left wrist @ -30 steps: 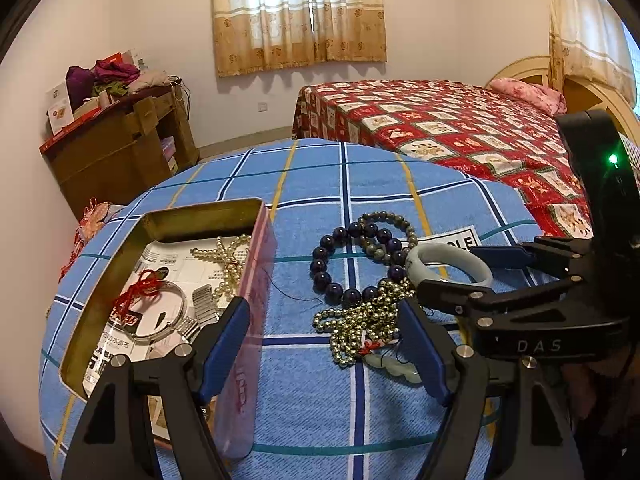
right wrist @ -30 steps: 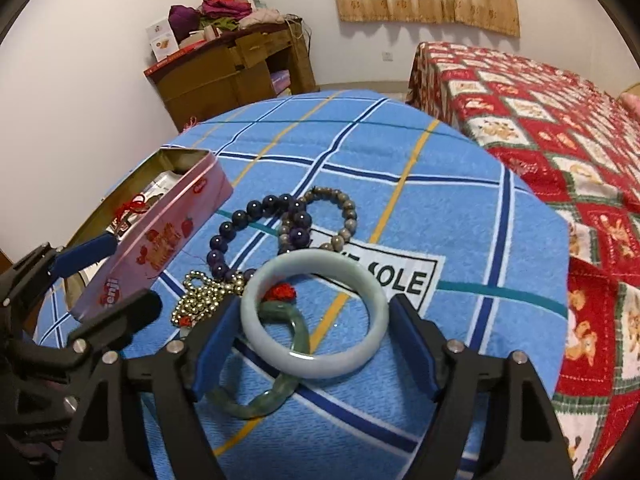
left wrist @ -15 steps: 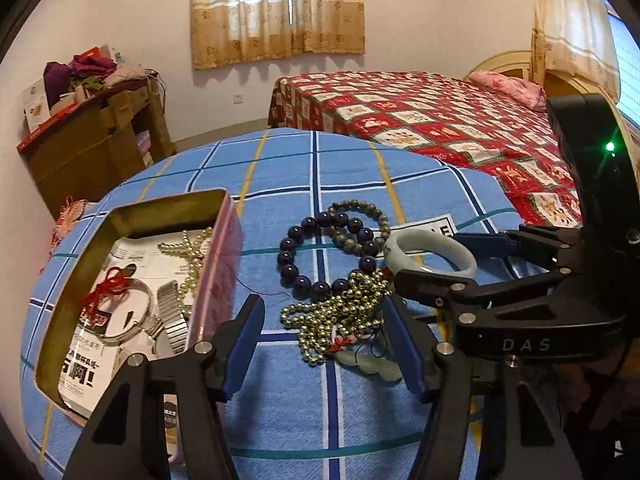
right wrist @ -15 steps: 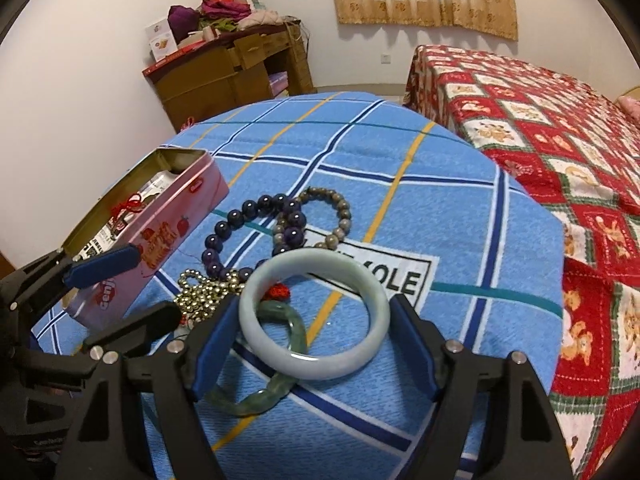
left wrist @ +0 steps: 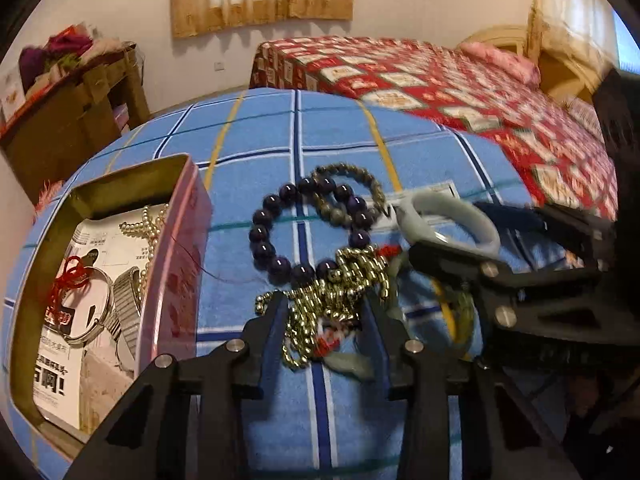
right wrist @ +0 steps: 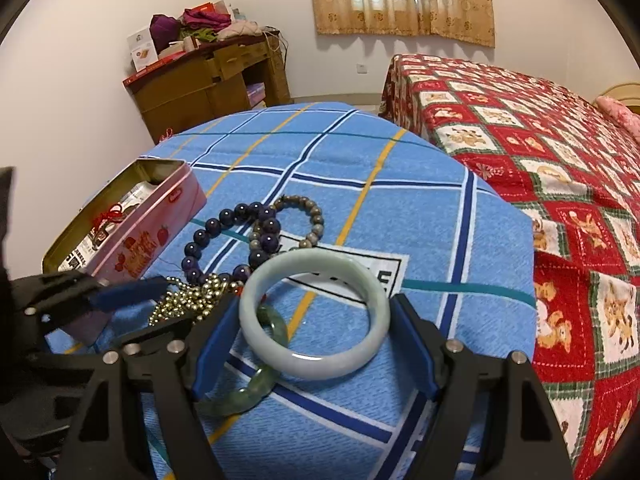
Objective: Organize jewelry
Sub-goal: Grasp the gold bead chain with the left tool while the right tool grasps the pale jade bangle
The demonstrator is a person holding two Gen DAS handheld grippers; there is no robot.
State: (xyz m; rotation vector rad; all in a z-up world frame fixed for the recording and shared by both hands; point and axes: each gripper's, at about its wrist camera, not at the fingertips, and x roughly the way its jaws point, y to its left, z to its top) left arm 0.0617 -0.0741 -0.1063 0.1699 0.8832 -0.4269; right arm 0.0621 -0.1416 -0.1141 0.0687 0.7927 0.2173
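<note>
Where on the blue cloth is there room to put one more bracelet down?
Bare cloth lies beyond the dark bead bracelet, towards the bed, and right of the pale bangle. Between the pink tin and the bangle it is crowded with beads and the gold chain.

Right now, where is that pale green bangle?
In the right wrist view, the pale green bangle lies on the blue checked cloth between the right gripper fingers, overlapping a darker green bangle.

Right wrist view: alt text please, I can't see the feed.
The right hand-held gripper straddles a pale green jade bangle on a blue checked cloth, jaws open. Gold bead chain, dark purple bead bracelet and open pink tin lie to its left.
</note>
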